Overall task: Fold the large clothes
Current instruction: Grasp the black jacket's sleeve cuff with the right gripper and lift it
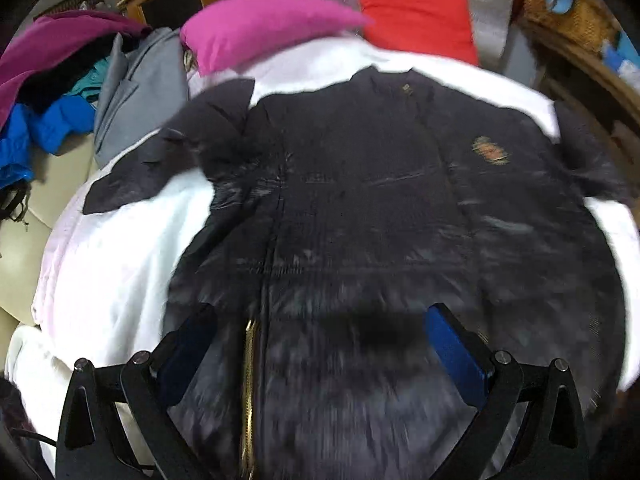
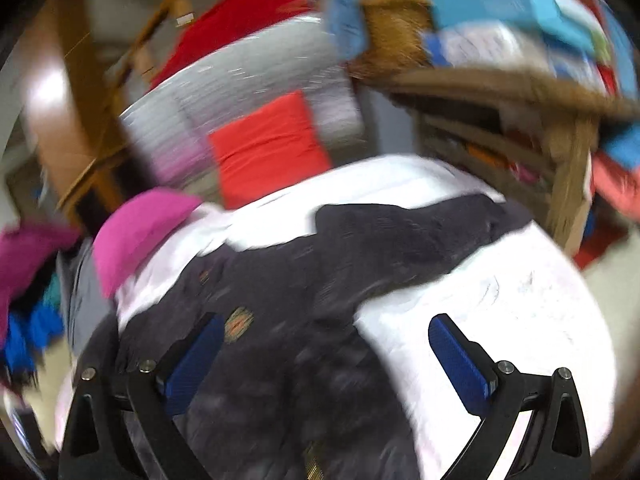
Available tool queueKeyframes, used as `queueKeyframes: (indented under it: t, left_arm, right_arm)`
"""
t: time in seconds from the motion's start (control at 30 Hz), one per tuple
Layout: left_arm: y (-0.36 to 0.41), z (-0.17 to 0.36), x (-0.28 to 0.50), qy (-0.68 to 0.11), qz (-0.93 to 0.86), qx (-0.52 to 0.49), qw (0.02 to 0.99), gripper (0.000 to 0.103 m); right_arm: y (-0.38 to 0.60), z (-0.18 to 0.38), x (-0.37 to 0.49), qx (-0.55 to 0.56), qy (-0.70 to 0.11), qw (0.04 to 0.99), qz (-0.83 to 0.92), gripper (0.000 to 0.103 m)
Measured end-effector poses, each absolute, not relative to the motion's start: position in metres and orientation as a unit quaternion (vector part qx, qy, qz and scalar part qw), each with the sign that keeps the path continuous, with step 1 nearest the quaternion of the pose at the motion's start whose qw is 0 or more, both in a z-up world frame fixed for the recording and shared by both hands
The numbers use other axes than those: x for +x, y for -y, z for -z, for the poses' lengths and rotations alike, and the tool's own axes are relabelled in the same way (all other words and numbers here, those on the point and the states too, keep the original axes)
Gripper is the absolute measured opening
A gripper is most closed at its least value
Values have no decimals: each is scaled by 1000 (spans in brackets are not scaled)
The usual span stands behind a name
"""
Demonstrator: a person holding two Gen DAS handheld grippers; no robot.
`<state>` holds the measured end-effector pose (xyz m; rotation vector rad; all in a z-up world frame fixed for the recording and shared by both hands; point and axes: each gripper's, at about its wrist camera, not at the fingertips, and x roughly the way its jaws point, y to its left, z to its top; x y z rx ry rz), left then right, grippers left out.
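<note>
- A dark padded jacket (image 1: 360,200) is seen spread flat, front side up, on a white sheet (image 1: 120,260) that covers a bed or couch; which of the two cannot be told.
- The zip with gold teeth (image 1: 250,380) is shown running down the front, and an embroidered badge (image 1: 490,150) sits on the chest.
- Both sleeves are laid outward, one (image 1: 160,168) toward a heap of other clothes (image 1: 52,112), the other (image 2: 420,232) stretched across the sheet.
- The left claw (image 1: 320,344) is held wide open above the jacket's lower front, with nothing gripped.
- The right claw (image 2: 324,356) is likewise held wide open and empty, over the jacket's edge beside the bare sheet.
- A pink cushion (image 1: 260,28) and a red cushion (image 1: 416,20) are seen beyond the collar.
- No fold is visible yet: the jacket is judged to be only laid out, so the sleeves and body are all left to be folded.
- Both views are blurred.
</note>
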<state>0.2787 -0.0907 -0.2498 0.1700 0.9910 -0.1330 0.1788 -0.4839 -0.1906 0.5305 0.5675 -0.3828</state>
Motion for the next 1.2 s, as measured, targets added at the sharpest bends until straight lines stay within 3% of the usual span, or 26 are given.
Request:
queueKeyframes:
  t: [0.2,0.5,0.6,0.67,0.7,0.77,0.8,0.93,1.2]
  left_arm:
    - [117,272,318,-470,68,80,876,103]
    - [121,301,329,-504,97,75,855,103]
    - [119,302,325,-503,97,64,856,103]
    - [119,303,324,-505,92,65,856,103]
    - [120,303,324,-506,91,65,855,103]
    - [122,301,324,-511,90,65,853,103]
    - [125,300,326,-516,89,65,849,103]
    - [126,287,338,-517,81,63,850,103]
    - [91,242,345,-433,15,11,901,103]
  right_arm:
    - [623,258,188,494,-209,820,199,103]
    - [710,336,213,622,-166,740,195,99]
    - [725,350,225,624,-160,736,207,84]
    - [731,354,233,614,-169,740,218,64]
    - [733,356,238,607,-171,744,223,60]
    - [731,355,242,599,-169,751,222,31]
    - [731,355,244,597,-170,753,220,23]
    - [709,323,248,569,-148,783,205,18]
    - [596,233,273,501,-125,854,69,18]
